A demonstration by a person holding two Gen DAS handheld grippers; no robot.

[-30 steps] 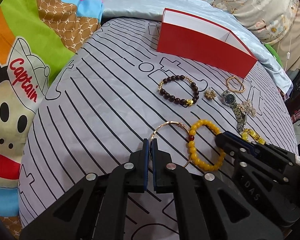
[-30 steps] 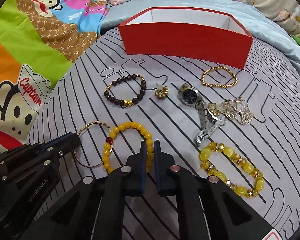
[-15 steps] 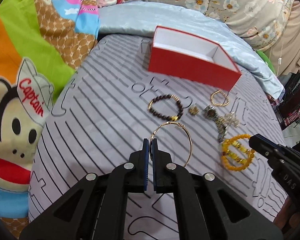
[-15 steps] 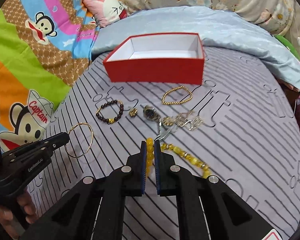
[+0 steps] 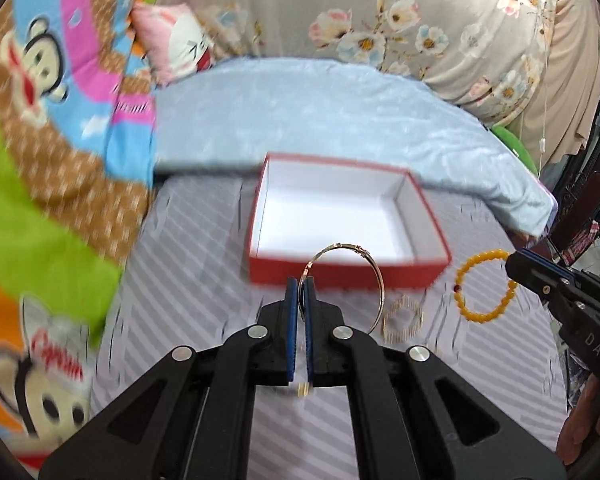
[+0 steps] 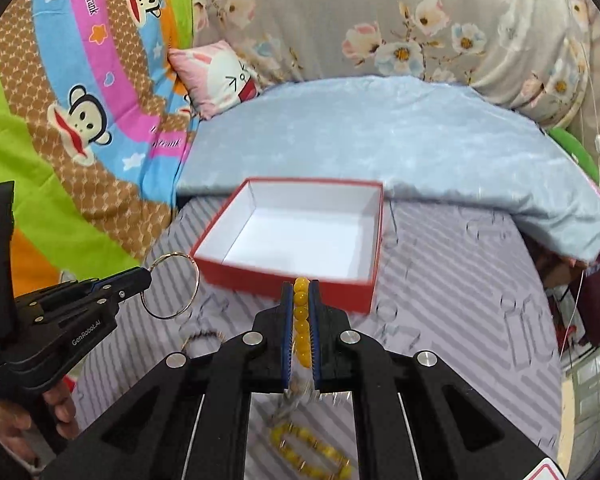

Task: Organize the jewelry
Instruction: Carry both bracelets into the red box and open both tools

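Closest to me, the left gripper [image 5: 300, 292] is pinched tight on a thin gold bangle [image 5: 374, 268], which hangs in the air just short of the red box [image 5: 340, 274]. The right gripper [image 6: 300, 292] clamps a yellow bead bracelet [image 6: 301, 320] the same way. Another yellow bracelet [image 6: 308, 454] lies on the striped mat [image 6: 460, 300] below; beyond, the white-lined box sits open.

Home bedroom. Work surface is a bed: striped grey sheet [image 6: 460, 280], folded light-blue quilt [image 6: 380, 132], cartoon-monkey bedspread [image 6: 80, 112], small pink cat pillow [image 6: 220, 76], floral cushion [image 6: 420, 20] at the back. Clothes hanging at right edge [image 5: 568, 80].
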